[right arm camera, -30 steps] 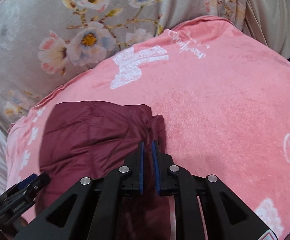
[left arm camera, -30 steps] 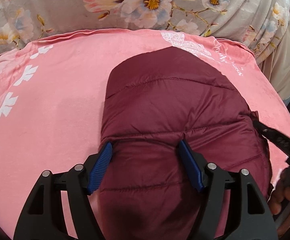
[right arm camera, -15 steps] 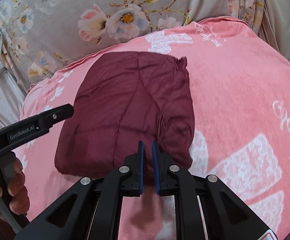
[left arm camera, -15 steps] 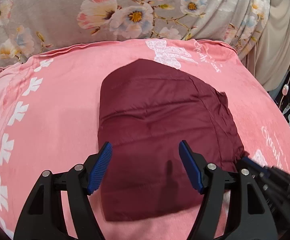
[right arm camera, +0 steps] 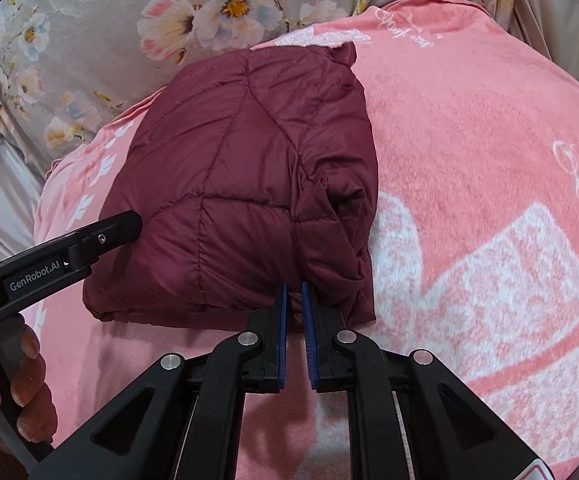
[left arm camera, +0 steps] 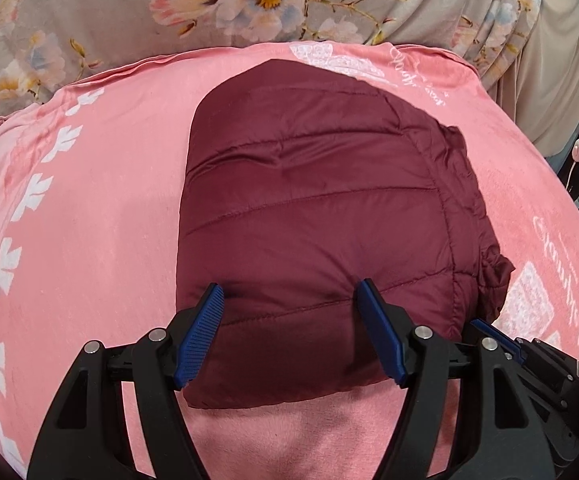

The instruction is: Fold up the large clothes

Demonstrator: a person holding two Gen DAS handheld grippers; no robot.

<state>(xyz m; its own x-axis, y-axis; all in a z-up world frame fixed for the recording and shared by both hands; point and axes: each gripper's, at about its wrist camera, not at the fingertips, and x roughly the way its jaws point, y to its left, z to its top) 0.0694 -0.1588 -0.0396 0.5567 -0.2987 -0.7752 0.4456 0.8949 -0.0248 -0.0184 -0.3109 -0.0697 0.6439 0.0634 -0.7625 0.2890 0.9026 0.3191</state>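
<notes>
Folded maroon puffer jacket (left arm camera: 313, 216) lying on pink blanket (left arm camera: 89, 208); left claw (left arm camera: 289, 320) spread wide over near edge, gripping nothing; right claw (right arm camera: 294, 300) nearly closed at jacket's near edge, grip uncertain

This looks like a home bedroom: a bed spread with a plush pink blanket (left arm camera: 97, 208) printed with white leaves and script, a grey floral sheet (left arm camera: 249, 4) beyond its far edge, and a beige curtain (left arm camera: 553, 80) hanging at far right.
</notes>
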